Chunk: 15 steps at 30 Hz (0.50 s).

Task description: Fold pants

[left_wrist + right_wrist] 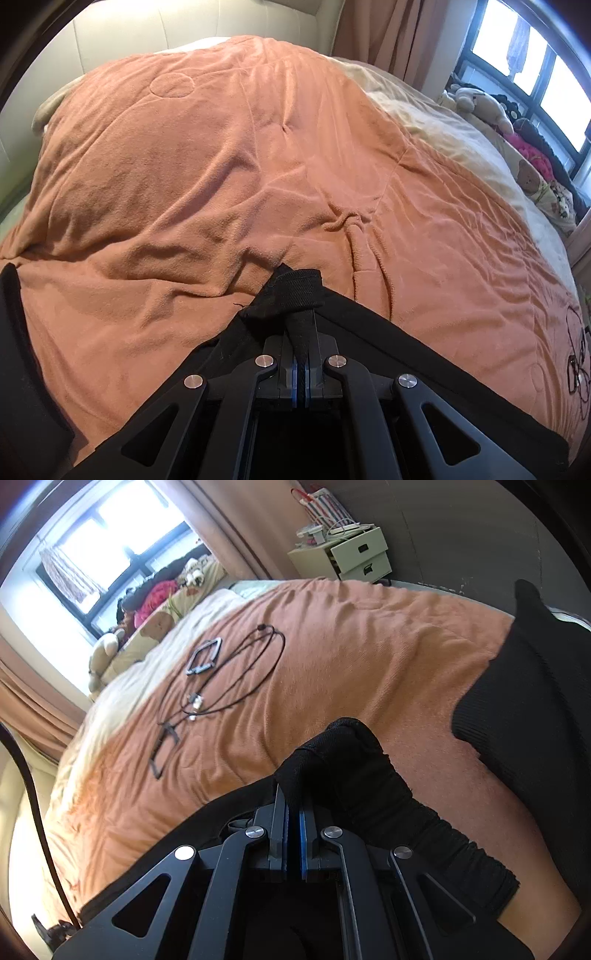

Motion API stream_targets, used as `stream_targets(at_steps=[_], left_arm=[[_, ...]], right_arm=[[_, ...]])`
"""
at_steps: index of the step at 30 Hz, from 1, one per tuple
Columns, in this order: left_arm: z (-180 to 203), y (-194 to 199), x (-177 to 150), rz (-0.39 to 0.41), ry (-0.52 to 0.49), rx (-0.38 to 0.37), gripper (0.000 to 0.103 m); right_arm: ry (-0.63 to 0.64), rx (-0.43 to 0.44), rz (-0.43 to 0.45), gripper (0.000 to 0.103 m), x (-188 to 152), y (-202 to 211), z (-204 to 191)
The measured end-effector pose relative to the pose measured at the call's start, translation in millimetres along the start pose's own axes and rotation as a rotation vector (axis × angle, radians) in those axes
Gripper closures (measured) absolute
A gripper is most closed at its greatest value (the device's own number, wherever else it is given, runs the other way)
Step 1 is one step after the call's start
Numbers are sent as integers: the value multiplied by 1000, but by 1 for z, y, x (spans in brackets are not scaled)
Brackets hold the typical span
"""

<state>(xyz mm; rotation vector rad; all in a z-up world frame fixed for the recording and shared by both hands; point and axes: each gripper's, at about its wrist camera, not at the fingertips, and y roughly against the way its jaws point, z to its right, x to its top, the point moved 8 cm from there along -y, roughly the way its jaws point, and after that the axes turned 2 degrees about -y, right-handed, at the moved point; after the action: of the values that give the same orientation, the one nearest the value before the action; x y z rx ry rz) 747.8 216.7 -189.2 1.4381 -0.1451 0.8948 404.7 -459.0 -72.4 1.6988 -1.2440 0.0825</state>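
Here, black pants (295,291) are pinched by the left hand-held gripper (303,332) and right hand-held gripper (293,794), apparently so they can be spread over the orange blanket (184,166) for folding.

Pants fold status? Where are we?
Done: both grips made. The left gripper and right gripper are each shut on bunched black pants above the orange blanket. No finished fold shows yet; laying flat and folding remain.
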Motion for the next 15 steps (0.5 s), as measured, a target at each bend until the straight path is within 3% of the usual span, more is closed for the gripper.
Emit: stream_targets(at_steps=[11,13,14,15], left_arm=[[6,-52,2,-70,6,18,97],[9,-57,-1,-97,-15,6,94],[10,-56,-2,-96,-26,-2,89],[11,-52,-2,-90,-30,-16,73]], right_arm=[[-22,-26,-6,101,7,-42,-5],[-20,-11,7,92,6,-44,-7],[-15,0,6,78,5,-45,-8],[-11,29,9,67,5,-43,-10]])
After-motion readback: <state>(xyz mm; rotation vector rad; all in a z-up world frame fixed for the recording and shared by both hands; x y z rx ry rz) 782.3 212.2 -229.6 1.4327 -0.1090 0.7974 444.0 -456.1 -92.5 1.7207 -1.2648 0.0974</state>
